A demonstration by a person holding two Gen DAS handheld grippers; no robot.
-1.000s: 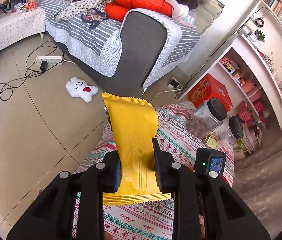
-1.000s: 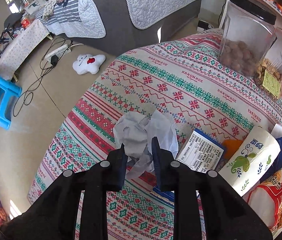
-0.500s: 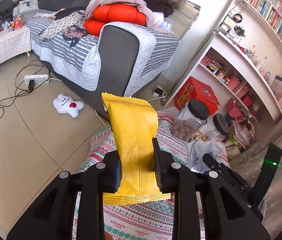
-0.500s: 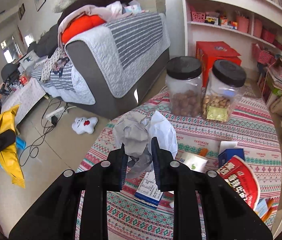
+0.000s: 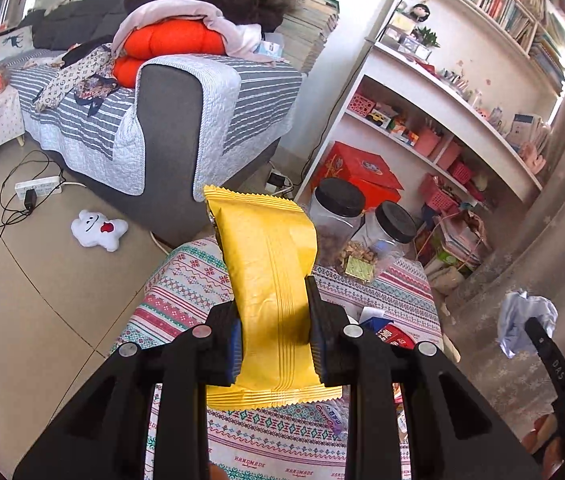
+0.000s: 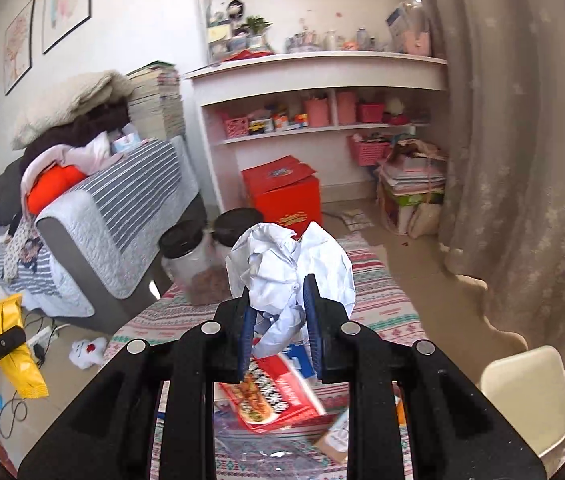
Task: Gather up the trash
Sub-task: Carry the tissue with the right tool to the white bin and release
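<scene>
The left gripper [image 5: 272,332] is clamped narrowly on a flat yellow foil snack wrapper [image 5: 268,272], held upright above the near edge of the patterned tablecloth [image 5: 186,280]. The right gripper [image 6: 276,320] pinches a crumpled white paper wad [image 6: 290,268] over the cloth's middle. Only the right view shows the red snack packet [image 6: 278,396] below and a cream chair [image 6: 526,396] beside the table.

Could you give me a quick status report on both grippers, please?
Left gripper shut on yellow wrapper. Right gripper shut on crumpled paper. Both held above the table; no bin in view.
</scene>
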